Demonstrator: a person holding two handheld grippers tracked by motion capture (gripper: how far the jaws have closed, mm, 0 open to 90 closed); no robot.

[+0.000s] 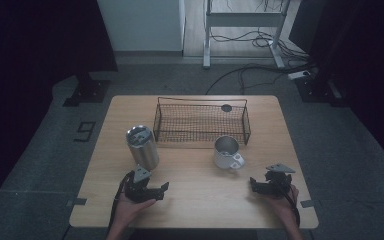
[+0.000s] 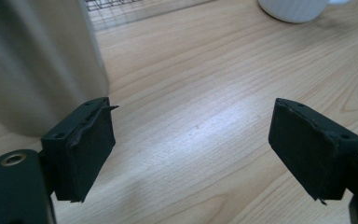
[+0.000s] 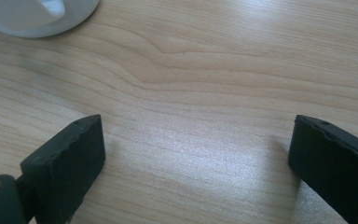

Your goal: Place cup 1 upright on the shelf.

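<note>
Both grippers are black, the left gripper and the right gripper. Each has a grey three-cornered plate on top, a black cable, and square jaws with screw holes.

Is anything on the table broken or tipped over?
Nothing is tipped: the steel tumbler, white mug and wire basket all stand upright. The one oddity is the left gripper: its jaw padding looks frayed and peeling at the edges.
</note>
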